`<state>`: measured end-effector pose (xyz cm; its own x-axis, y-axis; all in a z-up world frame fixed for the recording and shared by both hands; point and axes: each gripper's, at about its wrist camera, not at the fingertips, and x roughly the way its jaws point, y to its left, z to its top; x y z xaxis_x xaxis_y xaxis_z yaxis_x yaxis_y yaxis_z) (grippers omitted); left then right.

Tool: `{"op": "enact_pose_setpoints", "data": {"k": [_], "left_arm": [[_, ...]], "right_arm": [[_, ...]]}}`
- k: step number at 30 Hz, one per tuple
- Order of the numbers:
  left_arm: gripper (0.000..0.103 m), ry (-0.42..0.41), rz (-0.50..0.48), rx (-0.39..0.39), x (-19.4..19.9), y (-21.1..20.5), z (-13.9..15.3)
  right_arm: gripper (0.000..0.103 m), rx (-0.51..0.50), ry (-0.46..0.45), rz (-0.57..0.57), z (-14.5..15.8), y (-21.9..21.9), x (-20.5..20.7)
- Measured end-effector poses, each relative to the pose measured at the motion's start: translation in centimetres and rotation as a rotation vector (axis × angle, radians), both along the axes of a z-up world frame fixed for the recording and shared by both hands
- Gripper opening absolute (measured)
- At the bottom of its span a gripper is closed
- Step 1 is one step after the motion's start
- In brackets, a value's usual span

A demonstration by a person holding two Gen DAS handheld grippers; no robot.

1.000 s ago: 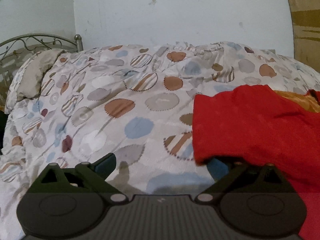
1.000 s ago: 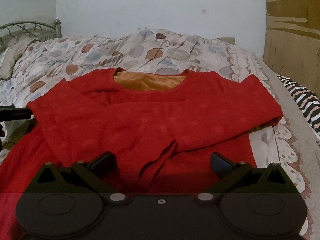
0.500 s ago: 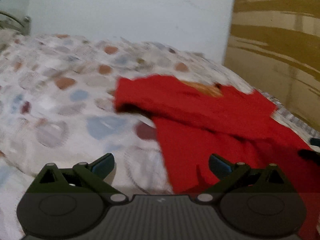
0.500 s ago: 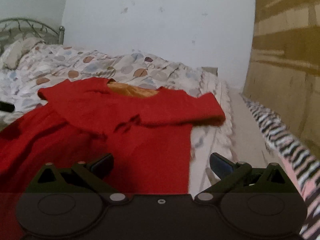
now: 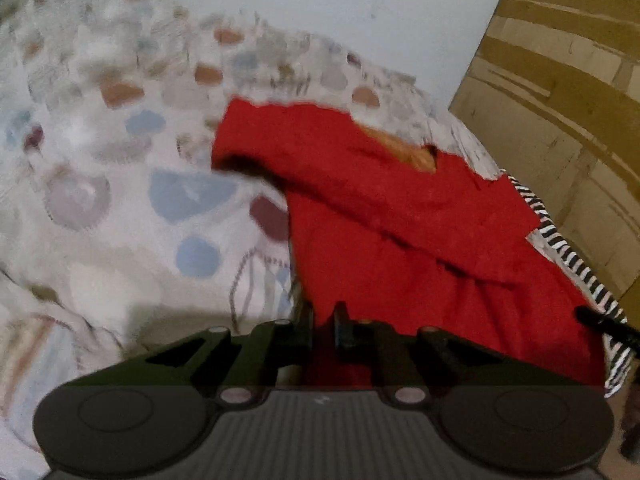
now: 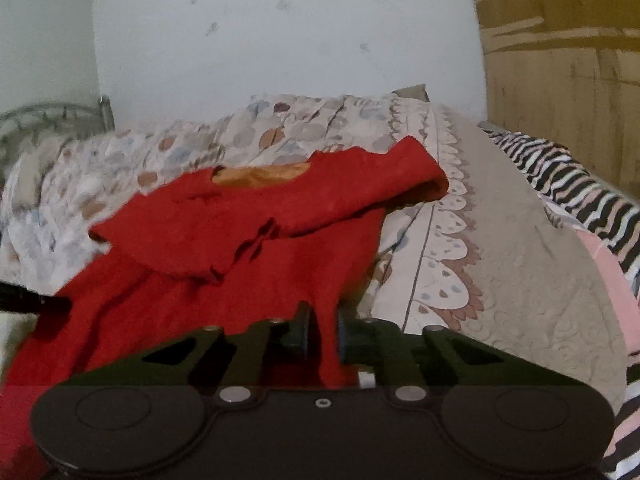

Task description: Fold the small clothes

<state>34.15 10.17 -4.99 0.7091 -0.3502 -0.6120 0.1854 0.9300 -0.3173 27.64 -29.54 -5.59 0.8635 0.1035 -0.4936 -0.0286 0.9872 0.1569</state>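
both grippers clamped on red garment hem

red long-sleeved garment (image 6: 224,264) lies spread on a spotted quilt (image 5: 120,184), sleeves folded across the chest, orange lining at the neckline. left gripper (image 5: 323,326): jaws have just closed, red fabric pinched between them at the garment's near left edge. right gripper (image 6: 322,330): jaws have just closed, a fold of the near right edge nipped between them. zebra-striped cloth (image 6: 568,172) lies right of the quilt.

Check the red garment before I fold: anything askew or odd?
Yes. The red garment lies skewed: one sleeve juts over the quilt, the other is folded across the chest. Both the left gripper and the right gripper have just closed on its hem.
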Motion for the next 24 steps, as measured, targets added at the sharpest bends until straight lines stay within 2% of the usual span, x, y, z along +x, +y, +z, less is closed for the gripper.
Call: {"op": "enact_pose_setpoints", "data": {"k": [1,2,5,9,14,17,18,19,21,22,23,24], "left_arm": [[0.007,-0.003,0.021,-0.004,-0.4,0.2,0.5],[0.007,0.003,0.039,-0.012,-0.6,0.4,0.8],[0.007,0.024,0.081,-0.003,-0.3,0.9,0.6],[0.007,0.077,0.113,0.020,0.8,0.4,-1.5],[0.011,0.048,0.075,0.036,0.5,0.3,-1.4],[0.022,0.052,0.059,0.030,-0.3,0.5,-0.7],[0.033,0.042,0.053,0.035,-0.7,0.4,-0.4],[0.040,0.030,0.047,0.046,-1.3,0.3,-0.1],[0.063,-0.004,0.043,0.086,-2.7,0.0,0.5],[0.068,-0.020,0.040,0.108,-3.5,-0.1,0.8],[0.077,-0.039,0.038,0.134,-4.4,-0.4,1.1],[0.088,-0.055,0.036,0.154,-5.1,-0.5,1.3]], "right_arm": [[0.010,0.001,-0.013,-0.014,0.5,-0.3,-0.4],[0.004,-0.003,-0.027,-0.029,1.0,-0.7,-0.8],[0.002,0.023,-0.033,-0.064,1.9,-2.0,-1.8],[0.002,0.038,0.041,-0.077,0.1,-3.0,-1.1],[0.002,0.025,0.014,-0.076,-0.5,-3.2,-1.7],[0.006,0.025,-0.008,-0.034,-0.2,-3.3,-2.2],[0.013,0.017,-0.015,-0.026,-0.1,-3.1,-2.6],[0.017,0.001,-0.024,-0.016,0.1,-3.0,-3.1],[0.031,-0.050,-0.047,0.010,0.7,-2.5,-4.2],[0.033,-0.080,-0.061,0.030,0.8,-2.2,-5.0],[0.041,-0.116,-0.077,0.055,1.0,-1.9,-5.9],[0.054,-0.157,-0.091,0.077,1.1,-1.5,-6.8]]}}
